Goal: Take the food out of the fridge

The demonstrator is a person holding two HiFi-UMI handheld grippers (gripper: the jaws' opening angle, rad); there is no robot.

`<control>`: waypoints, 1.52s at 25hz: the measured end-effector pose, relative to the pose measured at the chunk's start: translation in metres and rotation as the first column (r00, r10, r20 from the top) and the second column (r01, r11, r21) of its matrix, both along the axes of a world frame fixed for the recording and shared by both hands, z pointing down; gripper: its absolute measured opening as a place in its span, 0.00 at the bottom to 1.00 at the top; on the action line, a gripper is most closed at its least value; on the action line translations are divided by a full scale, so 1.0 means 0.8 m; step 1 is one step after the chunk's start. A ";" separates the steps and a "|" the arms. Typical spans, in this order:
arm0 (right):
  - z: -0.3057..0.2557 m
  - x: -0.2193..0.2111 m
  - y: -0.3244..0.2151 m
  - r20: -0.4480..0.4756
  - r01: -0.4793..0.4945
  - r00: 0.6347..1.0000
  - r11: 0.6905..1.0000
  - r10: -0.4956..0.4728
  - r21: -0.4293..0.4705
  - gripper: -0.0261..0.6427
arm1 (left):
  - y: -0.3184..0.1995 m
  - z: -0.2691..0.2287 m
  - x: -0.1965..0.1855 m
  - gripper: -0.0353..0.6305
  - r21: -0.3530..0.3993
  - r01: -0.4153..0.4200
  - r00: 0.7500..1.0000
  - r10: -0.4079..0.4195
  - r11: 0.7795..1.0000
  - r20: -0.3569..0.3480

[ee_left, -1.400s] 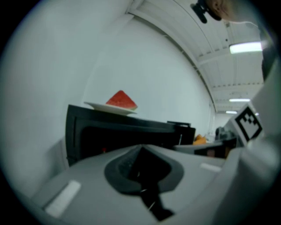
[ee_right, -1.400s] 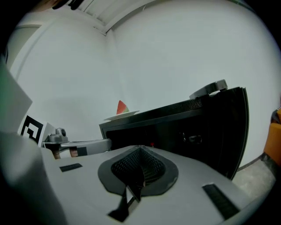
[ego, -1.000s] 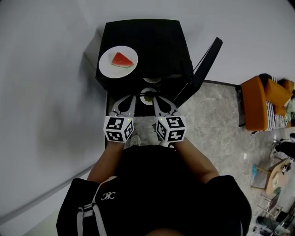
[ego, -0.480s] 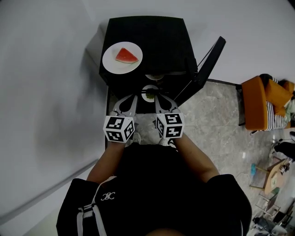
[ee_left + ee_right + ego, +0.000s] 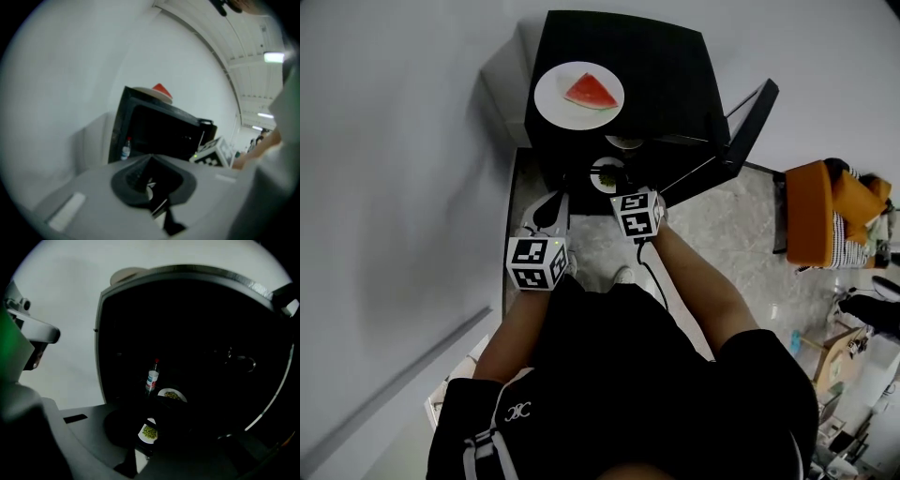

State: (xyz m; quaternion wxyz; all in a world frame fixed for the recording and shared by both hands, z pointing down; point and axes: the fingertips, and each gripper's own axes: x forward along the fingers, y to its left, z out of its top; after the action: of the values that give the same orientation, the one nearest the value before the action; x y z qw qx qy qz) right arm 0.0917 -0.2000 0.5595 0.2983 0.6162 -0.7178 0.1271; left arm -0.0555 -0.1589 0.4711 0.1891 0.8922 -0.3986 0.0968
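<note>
A person in black stands over a small black fridge (image 5: 628,56) against a white wall, its door (image 5: 748,117) swung open to the right, a two-jaw gripper in each hand.

The right gripper (image 5: 633,202) is at the mouth of the open compartment with its jaws together and nothing clamped between them. The left gripper (image 5: 549,208) is off to the left, short of the fridge front, and its jaws are likewise closed on nothing.

Two white plates of green food sit inside the dark interior at different heights. From the right gripper view, the upper plate (image 5: 172,395) sits farther in, and the lower plate (image 5: 149,431) shows just past that gripper's jaw tips. Whether the tips touch it cannot be made out. A small bottle (image 5: 152,377) with a red cap stands upright just left of the upper plate.

One helping is outside the fridge — a wedge of watermelon (image 5: 590,91) on a white plate (image 5: 553,94) resting on the fridge's top, toward its left front corner.

The floor (image 5: 722,234) in front is pale stone tile, and an orange chair (image 5: 830,211) stands well apart at the right edge of the head view.
</note>
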 end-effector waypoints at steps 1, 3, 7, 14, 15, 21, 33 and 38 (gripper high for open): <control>0.012 0.001 -0.009 0.008 -0.010 1.000 1.000 0.011 -0.015 0.04 | 0.002 0.006 -0.008 0.05 -0.010 0.009 1.000 -0.009 1.000 -0.002; 0.033 0.007 -0.028 -0.002 -0.037 0.999 0.999 0.037 -0.040 0.04 | 0.006 0.019 -0.023 0.05 -0.028 0.021 1.000 -0.021 0.999 0.004; 0.076 0.019 -0.069 -0.116 -0.043 0.993 0.997 0.035 -0.065 0.11 | 0.011 0.043 -0.045 0.05 -0.065 0.051 0.999 -0.051 0.997 0.009; 0.158 0.034 -0.124 -0.380 0.095 0.910 0.974 -0.168 -0.204 0.12 | 0.023 0.078 -0.069 0.05 -0.122 0.145 0.989 -0.146 0.982 0.001; 0.166 0.036 -0.132 -0.409 0.109 0.891 0.967 -0.197 -0.228 0.11 | 0.023 0.081 -0.073 0.05 -0.128 0.160 0.987 -0.161 0.979 -0.001; 0.197 0.043 -0.159 -0.537 0.183 0.769 0.925 -0.345 -0.332 0.13 | 0.028 0.092 -0.096 0.05 -0.150 0.227 0.973 -0.231 0.962 -0.011; 0.222 0.051 -0.175 -0.613 0.195 0.682 0.907 -0.399 -0.374 0.13 | 0.036 0.113 -0.140 0.05 -0.192 0.324 0.944 -0.331 0.926 -0.003; 0.226 0.058 -0.172 -0.621 0.150 0.675 0.899 -0.398 -0.412 0.09 | 0.043 0.118 -0.146 0.05 -0.201 0.336 0.940 -0.341 0.920 0.010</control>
State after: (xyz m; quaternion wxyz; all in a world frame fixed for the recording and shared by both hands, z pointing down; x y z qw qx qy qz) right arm 0.1379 -0.3379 0.7405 0.6577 0.4433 -0.6075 -0.0419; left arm -0.1725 -0.1247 0.5653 0.2964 0.7876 -0.5325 0.0912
